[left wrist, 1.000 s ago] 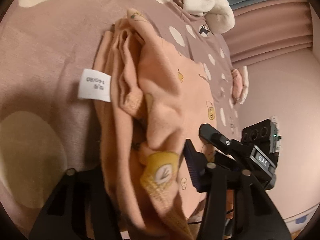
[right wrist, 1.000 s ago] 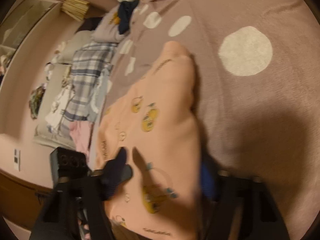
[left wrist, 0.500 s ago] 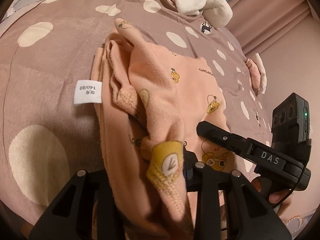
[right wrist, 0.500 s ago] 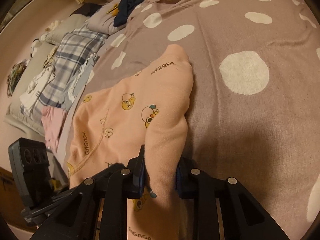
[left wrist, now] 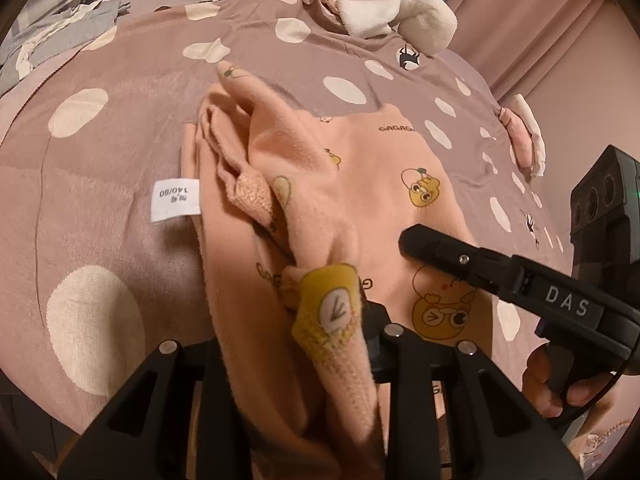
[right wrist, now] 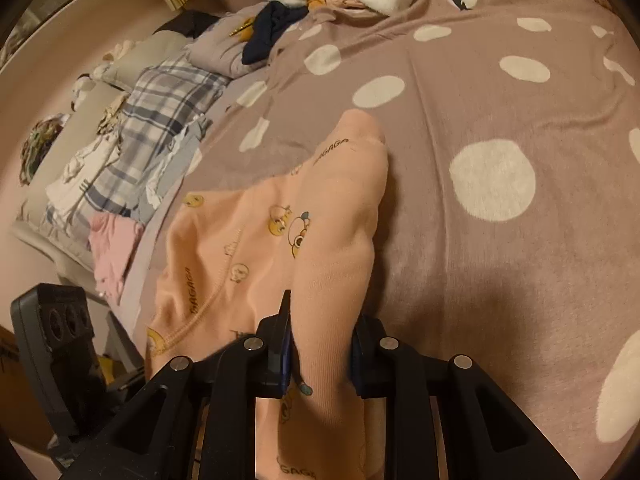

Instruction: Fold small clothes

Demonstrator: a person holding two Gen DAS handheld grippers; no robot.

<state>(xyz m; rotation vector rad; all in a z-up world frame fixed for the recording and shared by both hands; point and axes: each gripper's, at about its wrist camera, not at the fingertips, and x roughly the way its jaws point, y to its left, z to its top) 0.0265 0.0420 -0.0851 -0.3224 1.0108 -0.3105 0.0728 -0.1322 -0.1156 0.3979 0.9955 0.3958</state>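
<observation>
Both your grippers closed in since a sec ago: left gripper [left wrist: 332, 344] jaws closing on peach garment [left wrist: 360, 184] cuff, right gripper [right wrist: 320, 354] clamped on its folded edge. Garment's on dotted blanket [right wrist: 492, 184]; clothes pile [right wrist: 280, 28] beyond.

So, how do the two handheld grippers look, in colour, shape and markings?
Both are matte black. The left gripper has triangular cut-out arms with silver screws. The right gripper is built the same, with blue pads inside its jaws and white letters "DAS" on its body. Each carries a black three-lens box.
</observation>
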